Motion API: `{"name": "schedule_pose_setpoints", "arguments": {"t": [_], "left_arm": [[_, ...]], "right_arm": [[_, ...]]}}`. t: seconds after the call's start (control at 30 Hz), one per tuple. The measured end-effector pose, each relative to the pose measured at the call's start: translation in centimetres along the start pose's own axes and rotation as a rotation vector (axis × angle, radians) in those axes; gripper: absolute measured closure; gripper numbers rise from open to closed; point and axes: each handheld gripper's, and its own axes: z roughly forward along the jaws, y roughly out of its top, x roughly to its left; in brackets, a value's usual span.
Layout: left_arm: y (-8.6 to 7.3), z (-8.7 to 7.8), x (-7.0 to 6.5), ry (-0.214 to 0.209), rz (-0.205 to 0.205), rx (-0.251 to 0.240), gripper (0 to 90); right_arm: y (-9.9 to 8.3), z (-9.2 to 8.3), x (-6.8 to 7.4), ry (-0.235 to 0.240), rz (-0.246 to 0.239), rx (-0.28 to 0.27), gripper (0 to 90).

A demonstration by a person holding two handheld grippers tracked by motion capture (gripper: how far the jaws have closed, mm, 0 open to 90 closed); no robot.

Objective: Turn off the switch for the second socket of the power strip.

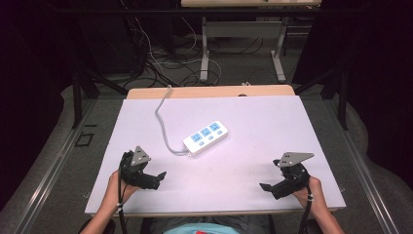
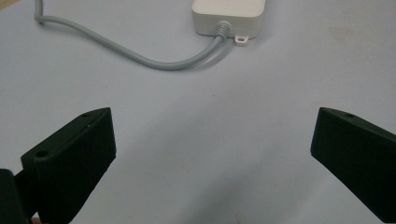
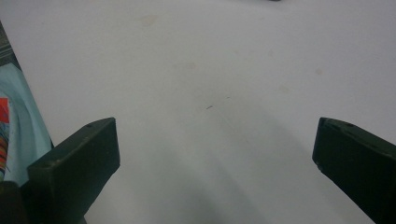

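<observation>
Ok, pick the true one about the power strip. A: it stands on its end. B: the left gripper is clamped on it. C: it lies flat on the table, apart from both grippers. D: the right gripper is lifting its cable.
C: the power strip lies flat on the table, with the left gripper and the right gripper both open and apart from it.

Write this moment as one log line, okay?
left gripper: open, apart from white plastic power strip | right gripper: open over bare white table | strip's grey cable: untouched

- power strip (image 1: 206,137): smooth white plastic, slight sheen; grey rubbery cord (image 2: 140,58)
- counter (image 1: 253,122): matt pale sheet, faint stains; wood edge at upper centre
- left tool (image 2: 212,158), right tool (image 3: 215,163): matt black plastic jaws
</observation>
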Motion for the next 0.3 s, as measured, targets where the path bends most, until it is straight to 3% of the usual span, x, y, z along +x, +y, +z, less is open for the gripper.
{"name": "schedule_pose_setpoints", "arguments": {"t": [0.3], "left_arm": [[-1.8, -1.2, -0.2, 0.042, -0.012, -0.008, 0.0]], "right_arm": [[0.0, -0.3, -0.1, -0.004, 0.001, -0.007, 0.0]]}}
